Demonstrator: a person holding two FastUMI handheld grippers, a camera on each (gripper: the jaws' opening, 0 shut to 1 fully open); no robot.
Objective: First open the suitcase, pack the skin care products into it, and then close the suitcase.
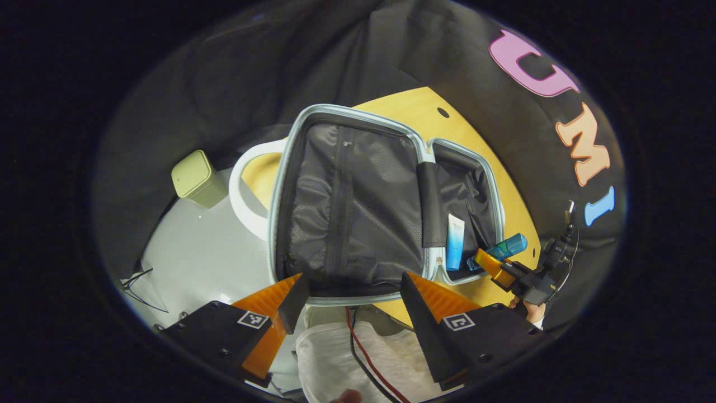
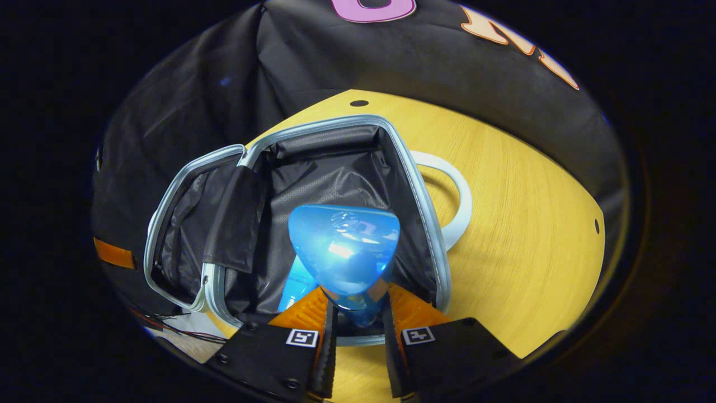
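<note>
On the round wooden worktop (image 2: 520, 224) one suitcase (image 1: 347, 207) lies open, its two halves spread flat and both lined with dark fabric inside a pale zip rim; in the left gripper view the larger-looking half with its mesh divider is nearer the camera, and the other half reaches toward the worktop's far edge by the booth wall. Two skin care items can be counted. One white-and-blue tube (image 1: 455, 242) lies in the smaller-looking half, close against the hinge strap. One blue bottle (image 2: 344, 254) is clamped between both fingers of the right tool (image 2: 358, 322), its base toward the camera, held over that same half near the rim; in the left gripper view the same bottle (image 1: 506, 246) points across the compartment's outer edge, just beside the tube. The left tool (image 1: 352, 299) hangs with its fingers spread wide and nothing between them, above the near rim of the mesh-lined half. A white ring-shaped rim (image 1: 246, 196) sticks out from under the suitcase on one side, and a pale green box (image 1: 197, 179) stands on the grey floor off the worktop's edge beyond it. Red and black cables (image 1: 363, 352) trail over light cloth below the left tool.
</note>
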